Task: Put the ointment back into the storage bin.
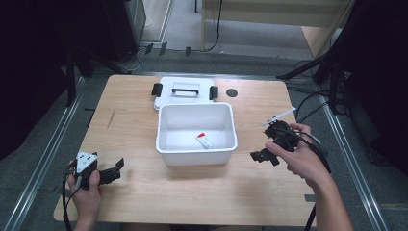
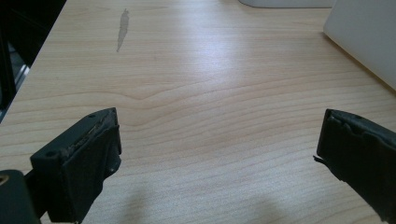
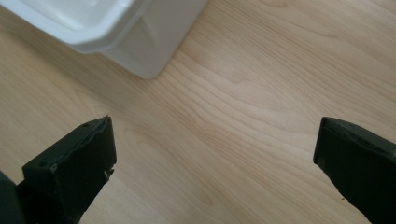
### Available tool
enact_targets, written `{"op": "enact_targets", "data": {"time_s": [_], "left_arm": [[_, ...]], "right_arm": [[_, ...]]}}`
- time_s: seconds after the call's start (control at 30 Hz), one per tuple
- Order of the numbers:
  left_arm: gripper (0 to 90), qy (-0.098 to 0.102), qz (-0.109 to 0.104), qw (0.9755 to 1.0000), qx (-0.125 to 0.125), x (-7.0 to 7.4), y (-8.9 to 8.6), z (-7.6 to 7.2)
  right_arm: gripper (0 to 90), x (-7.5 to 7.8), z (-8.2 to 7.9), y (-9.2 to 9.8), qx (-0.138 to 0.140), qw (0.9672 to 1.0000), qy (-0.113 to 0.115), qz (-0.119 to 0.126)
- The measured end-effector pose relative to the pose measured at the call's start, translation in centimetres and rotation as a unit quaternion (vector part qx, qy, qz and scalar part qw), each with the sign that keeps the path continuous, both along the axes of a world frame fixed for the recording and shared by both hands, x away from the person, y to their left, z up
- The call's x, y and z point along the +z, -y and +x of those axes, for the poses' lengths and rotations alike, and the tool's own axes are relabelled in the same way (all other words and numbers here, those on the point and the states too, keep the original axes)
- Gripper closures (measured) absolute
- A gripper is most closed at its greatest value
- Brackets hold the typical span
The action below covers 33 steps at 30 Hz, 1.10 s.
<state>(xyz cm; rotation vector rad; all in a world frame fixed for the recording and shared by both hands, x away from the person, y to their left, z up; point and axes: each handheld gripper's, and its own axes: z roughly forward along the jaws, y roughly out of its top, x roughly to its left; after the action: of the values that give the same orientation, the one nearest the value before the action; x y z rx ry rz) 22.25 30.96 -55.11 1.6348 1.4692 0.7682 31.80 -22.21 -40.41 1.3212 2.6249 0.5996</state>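
Tube (image 1: pixel 205 140) lies inside the bin (image 1: pixel 166 144), seen from above; right of the bin, my right gripper (image 3: pixel 215 163) gapes wide, empty.

Two black hand-held tools: the left tool (image 1: pixel 117 168) carries a grey three-cornered plate dotted with dark screw holes, the right tool (image 1: pixel 263 143) a thin white rod. Black cables trail from both. Square black pads (image 2: pixel 88 158), scuffed at their edges, tip each tool; both forearms are bare, without sleeves.
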Motion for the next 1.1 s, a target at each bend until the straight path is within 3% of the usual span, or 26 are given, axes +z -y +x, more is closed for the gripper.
{"op": "enact_targets", "data": {"time_s": [0.2, 0.37, 0.6, 0.7, 0.83, 0.9, 0.93, 0.97, 1.0, 1.03, 1.1], "left_arm": [[0.7, 0.0, 0.003, 1.0, -0.001, 0.0, 0.1, 0.0], [0.7, 0.001, 0.006, 1.0, -0.001, 0.0, 0.1, 0.0], [0.7, 0.001, 0.008, 1.0, -0.001, 0.0, 0.2, -0.1], [0.7, 0.0, 0.01, 0.9999, 0.0, 0.0, 0.2, -0.1], [0.7, 0.001, 0.013, 0.9999, -0.002, 0.0, 0.3, -0.1], [0.7, 0.001, 0.016, 0.9999, -0.002, 0.0, 0.3, -0.1], [0.7, 0.002, 0.018, 0.9998, -0.002, 0.0, 0.4, -0.1], [0.7, 0.002, 0.018, 0.9998, -0.002, 0.0, 0.4, -0.1], [0.7, 0.002, 0.018, 0.9998, -0.001, 0.0, 0.4, -0.1], [0.7, 0.003, 0.017, 0.9998, -0.001, 0.0, 0.4, -0.1], [0.7, 0.001, 0.017, 0.9999, -0.002, 0.0, 0.4, -0.1]], "right_arm": [[0.0, -2.0, -1.3, 3.7, -0.052, 0.998, 0.028, 0.024], [0.0, -3.9, -2.8, 6.5, -0.089, 0.9938, 0.049, 0.046], [0.0, -6.7, -4.6, 9.4, -0.116, 0.989, 0.077, 0.049], [0.0, -8.5, -5.6, 11.4, -0.142, 0.9835, 0.09, 0.066], [0.0, -9.4, -6.4, 12.6, -0.155, 0.9791, 0.103, 0.08], [0.0, -9.9, -6.8, 13.3, -0.163, 0.9752, 0.117, 0.093], [0.0, -10.4, -7.3, 13.8, -0.171, 0.9713, 0.131, 0.1], [0.0, -10.4, -7.3, 13.8, -0.171, 0.9713, 0.131, 0.1], [0.0, -10.9, -7.6, 14.2, -0.181, 0.9668, 0.145, 0.108], [0.0, -10.9, -7.6, 14.2, -0.181, 0.9668, 0.145, 0.108], [0.0, -11.7, -8.1, 14.5, -0.188, 0.9608, 0.166, 0.118]]}}
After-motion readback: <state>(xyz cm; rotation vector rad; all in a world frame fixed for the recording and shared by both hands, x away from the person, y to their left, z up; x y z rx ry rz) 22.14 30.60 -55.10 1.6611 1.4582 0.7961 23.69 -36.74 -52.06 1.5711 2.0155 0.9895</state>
